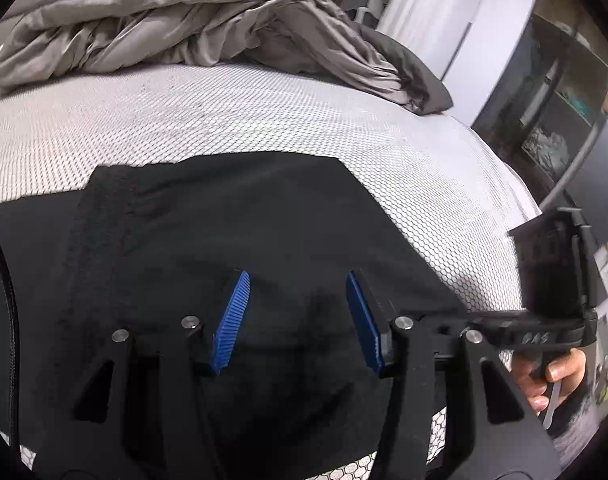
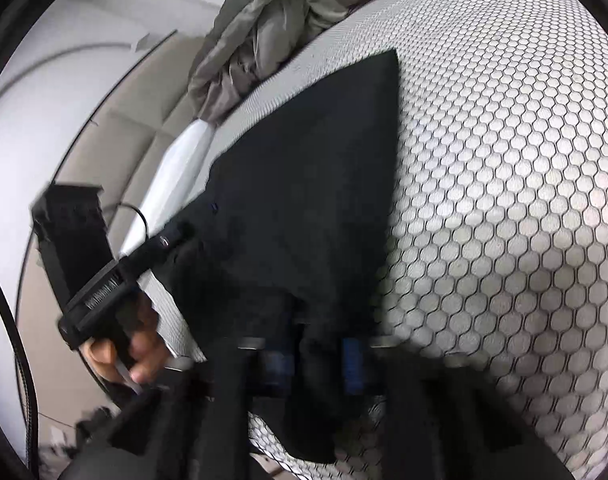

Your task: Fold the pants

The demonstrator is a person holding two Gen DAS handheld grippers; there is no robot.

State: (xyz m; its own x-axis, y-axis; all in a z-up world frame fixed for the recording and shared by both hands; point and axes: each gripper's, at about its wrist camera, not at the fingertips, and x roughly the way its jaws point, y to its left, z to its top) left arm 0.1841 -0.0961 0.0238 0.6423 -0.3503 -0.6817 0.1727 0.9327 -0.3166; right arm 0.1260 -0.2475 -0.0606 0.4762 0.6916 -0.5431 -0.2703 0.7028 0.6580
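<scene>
Right tool [image 2: 318, 360] pinching pants [image 2: 304, 184] (left view: hidden)

Bedding and furniture around the work area

A white mattress [image 1: 184, 120] with a honeycomb-patterned cover fills both views. A rumpled grey blanket [image 1: 176, 28] lies heaped at its far end, one corner hanging over the edge. A dark shelf unit [image 1: 552, 120] stands to the right, beside a white wall [image 1: 424, 12].

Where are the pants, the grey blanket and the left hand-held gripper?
pants [image 1: 232, 216]: left wrist view, flat upper panel.
grey blanket [image 1: 176, 20]: left wrist view, crumpled middle.
left hand-held gripper [image 1: 298, 280]: left wrist view, midway between blue fingertips.
</scene>
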